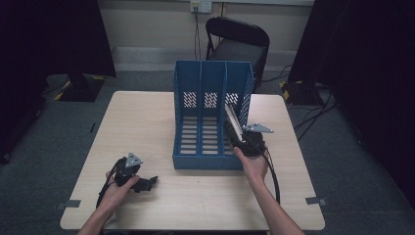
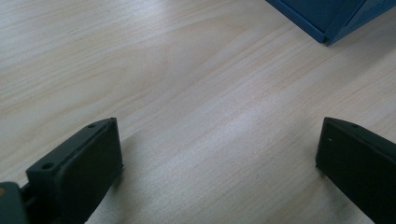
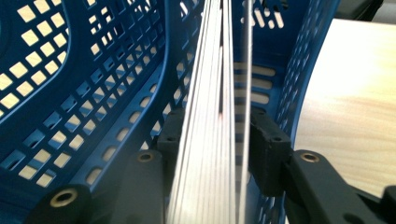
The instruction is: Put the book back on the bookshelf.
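Note:
A blue three-slot file rack stands upright on the wooden table. A thin book with pale pages leans in its right-hand slot. My right gripper reaches into that slot from the front. In the right gripper view the page edges stand between its jaws, fanned loosely with a gap before the right pad, so the gripper is open around the book. My left gripper rests low near the table's front left. Its jaws are wide open over bare wood, with the rack's corner far ahead.
Behind the table, a black chair stands against the wall. Dark curtains hang on both sides. Grey tape marks sit near the table's front corners. Bare tabletop stretches left of the rack.

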Tool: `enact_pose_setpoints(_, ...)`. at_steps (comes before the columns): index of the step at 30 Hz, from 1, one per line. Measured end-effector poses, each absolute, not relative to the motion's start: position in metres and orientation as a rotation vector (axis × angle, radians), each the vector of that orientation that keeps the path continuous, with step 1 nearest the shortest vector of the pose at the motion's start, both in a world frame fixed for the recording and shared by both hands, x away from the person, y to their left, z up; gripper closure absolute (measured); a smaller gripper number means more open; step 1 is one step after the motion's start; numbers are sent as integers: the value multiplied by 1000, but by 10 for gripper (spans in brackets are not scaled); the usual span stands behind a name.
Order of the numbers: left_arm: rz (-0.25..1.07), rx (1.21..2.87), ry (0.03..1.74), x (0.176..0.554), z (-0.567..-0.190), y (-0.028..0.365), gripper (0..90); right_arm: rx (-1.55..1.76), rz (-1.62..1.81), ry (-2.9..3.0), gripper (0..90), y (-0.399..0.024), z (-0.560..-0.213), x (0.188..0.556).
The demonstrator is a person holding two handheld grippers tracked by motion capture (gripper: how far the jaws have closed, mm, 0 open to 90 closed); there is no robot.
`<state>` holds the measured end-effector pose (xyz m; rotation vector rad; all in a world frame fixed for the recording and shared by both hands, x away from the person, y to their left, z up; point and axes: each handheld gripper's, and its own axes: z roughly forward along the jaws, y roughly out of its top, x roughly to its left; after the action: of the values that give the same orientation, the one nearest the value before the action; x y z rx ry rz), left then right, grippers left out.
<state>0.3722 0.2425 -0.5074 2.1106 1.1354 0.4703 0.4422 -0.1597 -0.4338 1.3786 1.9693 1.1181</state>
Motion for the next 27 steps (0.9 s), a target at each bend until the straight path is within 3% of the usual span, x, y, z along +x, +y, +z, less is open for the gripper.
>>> enact_pose_setpoints(15, 472, 2113, 1133, 372, -507, 243, 0, 1368, 1146, 1938, 633, -161, -442, 439)
enact_pose_setpoints(27, 472, 2111, 1135, 372, -507, 242, 0, 1359, 1109, 2009, 605, -159, -429, 453)
